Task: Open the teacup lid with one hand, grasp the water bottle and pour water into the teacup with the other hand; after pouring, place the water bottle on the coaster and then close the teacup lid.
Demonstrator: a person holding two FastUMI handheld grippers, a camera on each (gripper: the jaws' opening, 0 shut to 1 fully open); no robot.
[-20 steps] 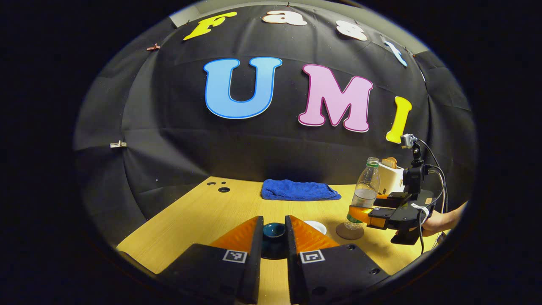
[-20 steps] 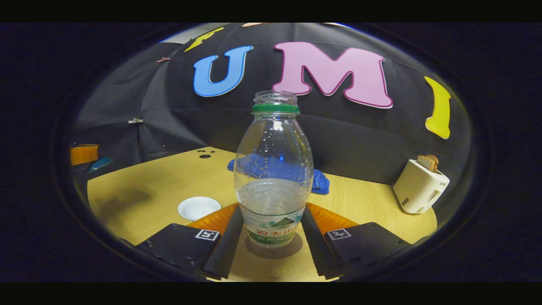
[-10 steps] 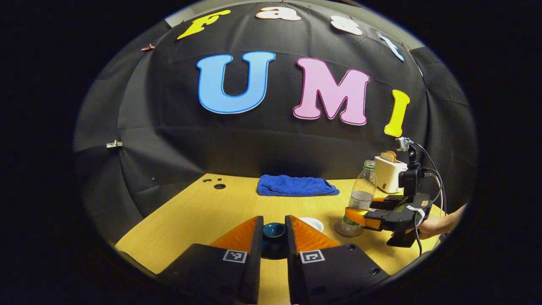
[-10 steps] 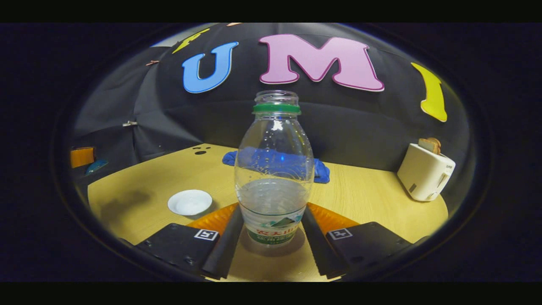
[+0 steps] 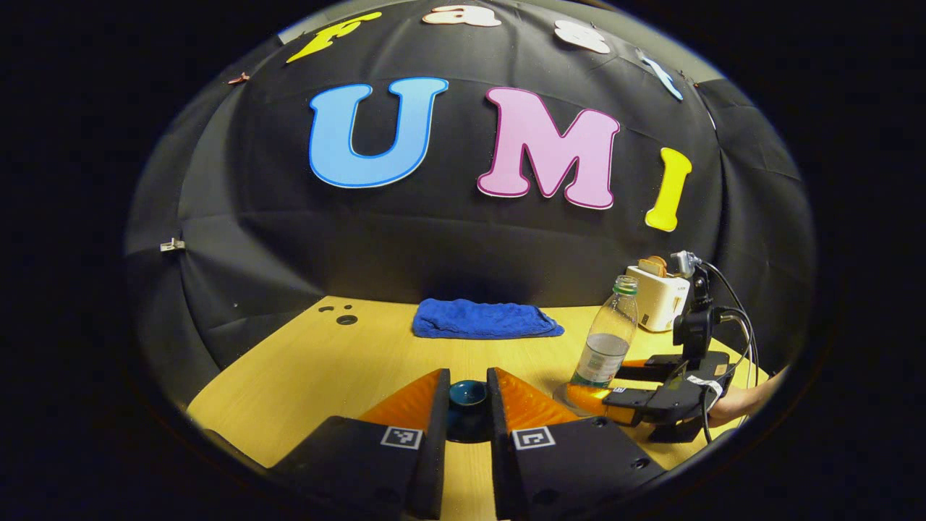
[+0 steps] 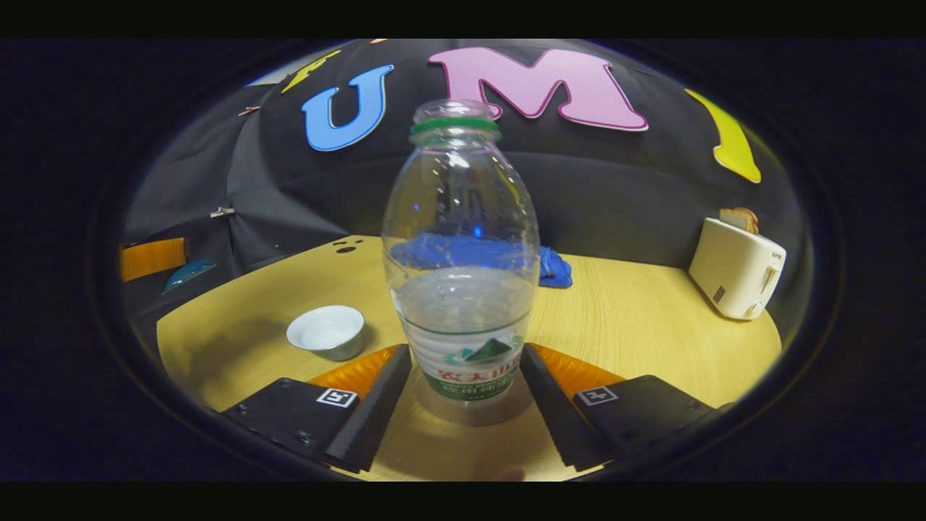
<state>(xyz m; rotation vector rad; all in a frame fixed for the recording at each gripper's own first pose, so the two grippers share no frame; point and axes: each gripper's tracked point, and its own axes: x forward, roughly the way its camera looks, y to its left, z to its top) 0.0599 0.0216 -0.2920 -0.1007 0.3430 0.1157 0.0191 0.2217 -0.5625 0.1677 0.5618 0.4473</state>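
Water bottle (image 6: 461, 246), clear plastic, uncapped and part full, stands upright on our round brown coaster (image 6: 470, 407); our right gripper (image 6: 466, 394) flanks it, jaws apart. White ceramic teacup (image 6: 326, 331) sits open left of it. Our left gripper (image 5: 467, 405) clamps the dark blue teacup lid (image 5: 467, 394).

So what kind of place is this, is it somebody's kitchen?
Probably not a real kitchen. It looks like a practice booth: a wooden table with black cloth hung behind it, and kitchen things set out on it, like a toaster, a water bottle and a teacup.
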